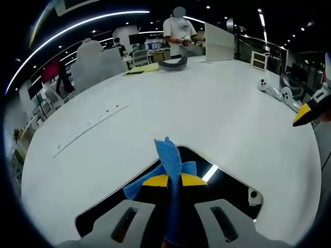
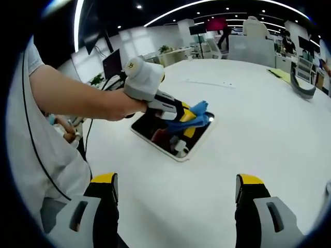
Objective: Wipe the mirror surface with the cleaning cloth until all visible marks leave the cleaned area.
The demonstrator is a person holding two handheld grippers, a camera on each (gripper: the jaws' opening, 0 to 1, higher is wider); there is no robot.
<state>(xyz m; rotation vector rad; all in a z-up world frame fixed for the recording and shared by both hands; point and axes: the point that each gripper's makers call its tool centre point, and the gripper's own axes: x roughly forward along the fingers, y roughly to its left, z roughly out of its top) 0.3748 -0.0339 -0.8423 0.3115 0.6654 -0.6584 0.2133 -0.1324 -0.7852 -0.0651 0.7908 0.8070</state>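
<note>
Two grippers: left gripper (image 2: 189,118) clamps blue cloth (image 1: 169,161) over mirror (image 1: 227,183); sweep toward its 12 o'clock edge with flat pressure. Right gripper (image 2: 176,194), wide open, holds nothing.

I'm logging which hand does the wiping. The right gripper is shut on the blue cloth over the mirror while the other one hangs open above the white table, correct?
Not quite: the left gripper is the one shut on the blue cloth over the mirror, as the right gripper view shows. The right gripper hangs open above the white table.
</note>
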